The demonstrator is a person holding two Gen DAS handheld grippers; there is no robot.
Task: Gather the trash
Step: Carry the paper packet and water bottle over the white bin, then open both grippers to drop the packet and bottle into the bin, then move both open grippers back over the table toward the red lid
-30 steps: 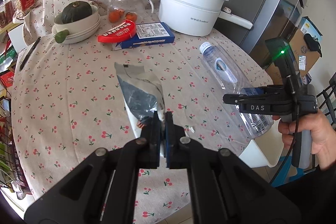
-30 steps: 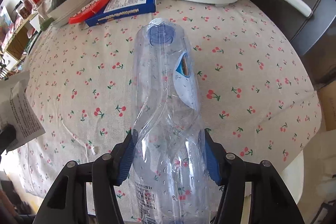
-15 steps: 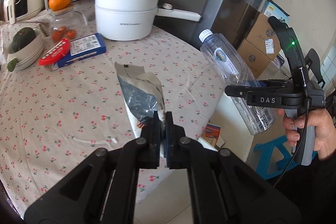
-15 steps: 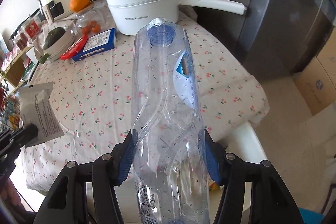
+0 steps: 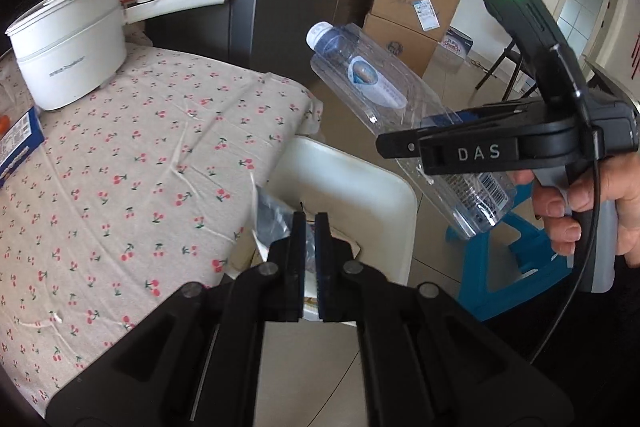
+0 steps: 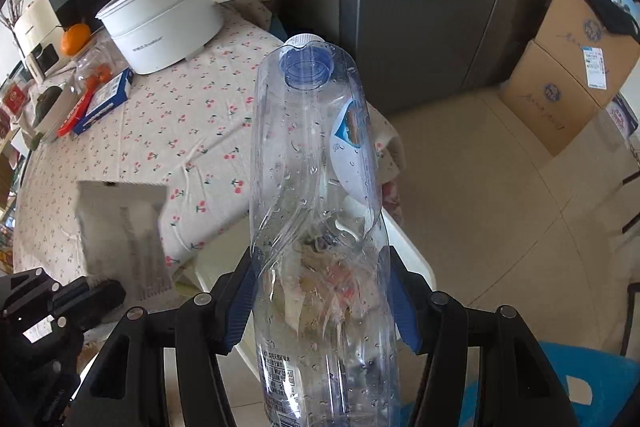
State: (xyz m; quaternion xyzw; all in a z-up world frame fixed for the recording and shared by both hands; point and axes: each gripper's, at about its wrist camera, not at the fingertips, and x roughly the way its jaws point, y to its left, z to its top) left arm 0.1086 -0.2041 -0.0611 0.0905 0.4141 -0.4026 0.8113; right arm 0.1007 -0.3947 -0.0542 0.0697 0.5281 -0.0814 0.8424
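Both pieces of trash carried off the table toward the white bin.

Left wrist view: the left gripper [image 5: 307,243] was pinched tight on a wrapper [image 5: 272,217], held over the bin [image 5: 360,187] beside the table [image 5: 120,155], probably for dropping. Right wrist view: the right gripper [image 6: 320,301] squeezed a crushed bottle [image 6: 316,167] across its dented middle, cap pointing away, above the bin's rim [image 6: 416,259].

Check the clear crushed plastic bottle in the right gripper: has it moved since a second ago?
Yes. The clear crushed plastic bottle has left the cherry-print tablecloth and now hangs past its edge, above the white bin on the floor.
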